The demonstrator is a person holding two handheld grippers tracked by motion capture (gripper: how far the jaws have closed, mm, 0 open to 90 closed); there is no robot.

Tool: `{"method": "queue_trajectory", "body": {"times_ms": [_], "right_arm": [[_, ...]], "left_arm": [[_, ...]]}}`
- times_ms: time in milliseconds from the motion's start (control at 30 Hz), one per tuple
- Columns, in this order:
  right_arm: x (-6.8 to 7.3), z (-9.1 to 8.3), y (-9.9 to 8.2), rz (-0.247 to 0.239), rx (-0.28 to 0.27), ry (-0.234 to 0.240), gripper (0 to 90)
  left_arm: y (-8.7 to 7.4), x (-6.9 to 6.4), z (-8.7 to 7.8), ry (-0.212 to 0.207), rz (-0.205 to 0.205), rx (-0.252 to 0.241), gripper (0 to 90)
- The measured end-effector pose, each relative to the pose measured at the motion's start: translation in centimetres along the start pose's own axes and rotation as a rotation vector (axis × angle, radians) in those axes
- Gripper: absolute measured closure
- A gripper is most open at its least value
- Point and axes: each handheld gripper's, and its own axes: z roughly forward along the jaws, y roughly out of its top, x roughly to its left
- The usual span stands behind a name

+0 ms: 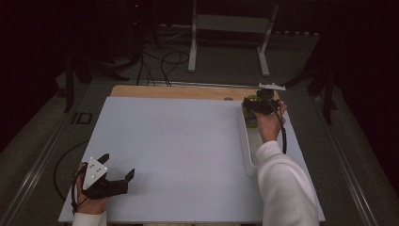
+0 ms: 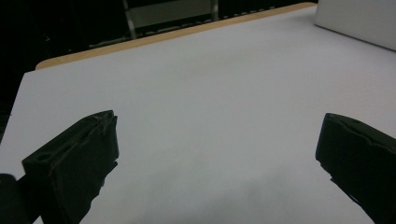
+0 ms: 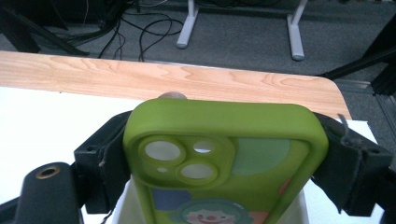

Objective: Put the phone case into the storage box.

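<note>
A lime-green phone case (image 3: 224, 140) with camera cut-outs and a cartoon clown face is clamped between the black jaws of my right gripper (image 3: 226, 149). In the high view that gripper (image 1: 255, 104) holds the green case (image 1: 251, 101) over the far end of a long white tray (image 1: 248, 157) at the table's right side. My left gripper (image 1: 117, 165) rests at the near left of the white mat (image 1: 179, 141), its jaws spread wide. In the left gripper view, the left gripper (image 2: 217, 140) has only bare mat between its jaws.
A wooden strip (image 1: 179, 92) of the table runs along the far edge beyond the mat. The tray's wall (image 2: 355, 21) shows at the top right of the left gripper view. Behind the table, a white metal stand (image 1: 228, 28) and cables (image 1: 164, 63) sit on the floor.
</note>
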Motion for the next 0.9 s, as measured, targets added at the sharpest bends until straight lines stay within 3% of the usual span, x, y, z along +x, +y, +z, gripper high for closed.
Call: {"method": "queue_trajectory", "body": {"times_ms": [900], "right_arm": [[0.28,0.58,0.19,-0.039,0.001,-0.003,13.3]], "left_arm": [[-0.03,0.04,0.04,0.001,-0.003,0.001,0.0]]}}
